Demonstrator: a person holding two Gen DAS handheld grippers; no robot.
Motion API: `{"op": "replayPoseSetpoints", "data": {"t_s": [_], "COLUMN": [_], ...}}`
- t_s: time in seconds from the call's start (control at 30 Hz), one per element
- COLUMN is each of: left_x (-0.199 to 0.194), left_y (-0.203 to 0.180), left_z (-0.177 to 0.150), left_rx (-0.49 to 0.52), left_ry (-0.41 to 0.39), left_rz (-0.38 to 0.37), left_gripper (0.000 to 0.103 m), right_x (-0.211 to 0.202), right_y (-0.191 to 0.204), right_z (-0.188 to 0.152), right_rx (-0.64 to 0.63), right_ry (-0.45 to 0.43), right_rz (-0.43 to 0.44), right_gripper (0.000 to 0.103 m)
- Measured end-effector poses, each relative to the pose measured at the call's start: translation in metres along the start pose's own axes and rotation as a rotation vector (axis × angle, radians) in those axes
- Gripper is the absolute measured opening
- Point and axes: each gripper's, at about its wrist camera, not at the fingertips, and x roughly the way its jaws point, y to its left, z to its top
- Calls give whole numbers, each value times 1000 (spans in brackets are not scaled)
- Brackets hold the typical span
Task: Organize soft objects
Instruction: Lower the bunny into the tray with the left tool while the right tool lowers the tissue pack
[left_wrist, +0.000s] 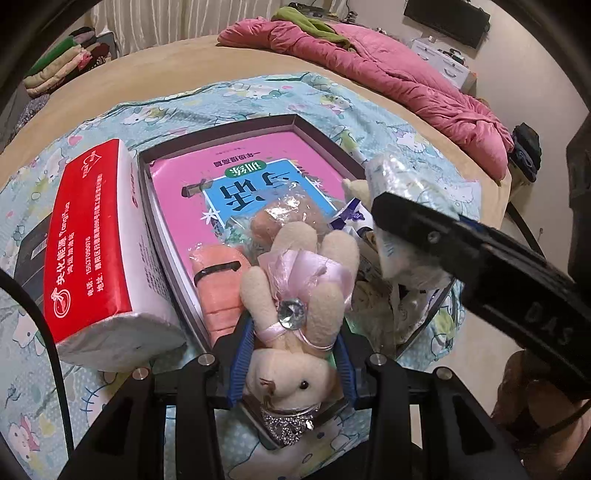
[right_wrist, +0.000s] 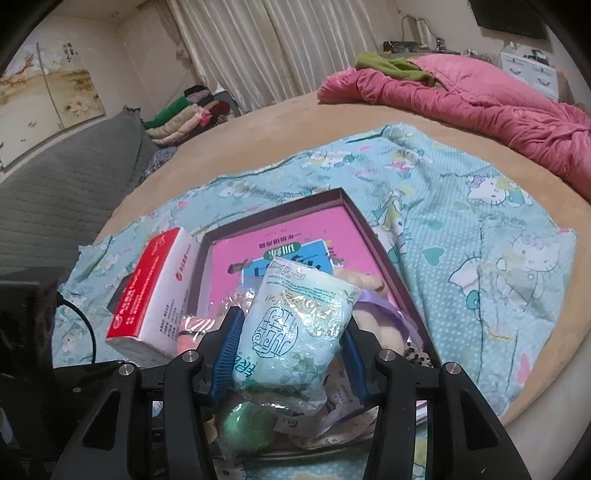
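plush rabbit (left_wrist: 295, 314) — head toward camera | left fingers (left_wrist: 240, 354) clamped

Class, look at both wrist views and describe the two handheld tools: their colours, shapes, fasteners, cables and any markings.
Both the left tool and the right tool have angular black frames with round silver bolt heads and two fingers faced with ribbed blue pads. Seen from the left wrist view, the right tool's black finger bears raised lettering reading "DAS". A thin black cable curves past at the left.
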Motion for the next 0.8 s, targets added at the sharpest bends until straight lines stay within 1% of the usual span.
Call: {"op": "replayPoseSetpoints", "data": {"t_s": [0.17,0.37,0.5,0.8], "left_x": [1,0,2,8], "left_y": [4,8,5,1], "left_z": [3,5,3,-1], "left_rx": [-12,-34,-20,-12], "left_ry": [-6,-18,-5,13], "left_rz": [-3,-8,-7,-8], "left_gripper": [41,41,41,41], "right_x": [5,6,13,20], "right_y": [-3,2,4,1], "right_z": [1,5,5,2], "right_rx": [14,3,0,15], "right_ry": [1,-4,19,29], "right_rz": [-2,6,2,-7], "right_gripper": [52,52,52,55]}}
